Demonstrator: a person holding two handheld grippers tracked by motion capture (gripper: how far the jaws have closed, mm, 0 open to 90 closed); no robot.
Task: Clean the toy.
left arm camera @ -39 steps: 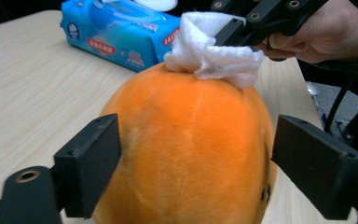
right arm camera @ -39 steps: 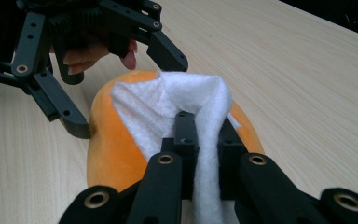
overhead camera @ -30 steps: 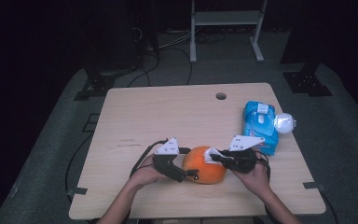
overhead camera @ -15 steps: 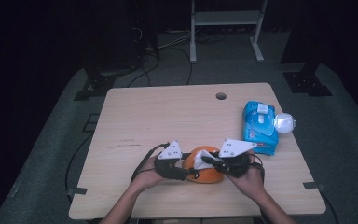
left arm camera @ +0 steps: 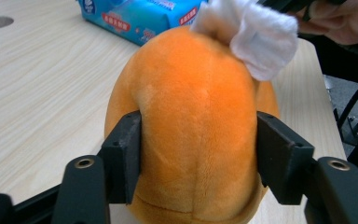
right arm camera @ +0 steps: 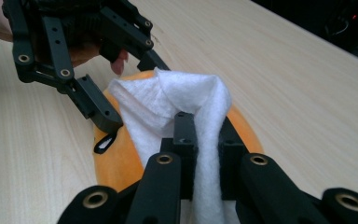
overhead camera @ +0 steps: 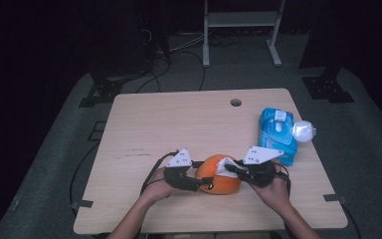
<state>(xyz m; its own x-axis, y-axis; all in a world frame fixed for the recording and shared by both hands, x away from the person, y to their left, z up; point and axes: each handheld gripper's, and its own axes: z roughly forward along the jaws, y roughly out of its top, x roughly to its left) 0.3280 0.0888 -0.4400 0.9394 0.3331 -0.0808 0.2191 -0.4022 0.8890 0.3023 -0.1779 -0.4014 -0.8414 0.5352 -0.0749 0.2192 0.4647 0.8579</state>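
Left gripper (left arm camera: 198,158) around orange plush (left arm camera: 196,121) (clamped)

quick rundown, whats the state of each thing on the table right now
orange plush toy: resting on the table, squeezed between the jaws of the left hand-held gripper
white wipe: crumpled, pinched by the right hand-held gripper, pressed on the plush
blue wipes pack: lying flat by the table's right edge, untouched; lid state unclear
table: hole near the far edge
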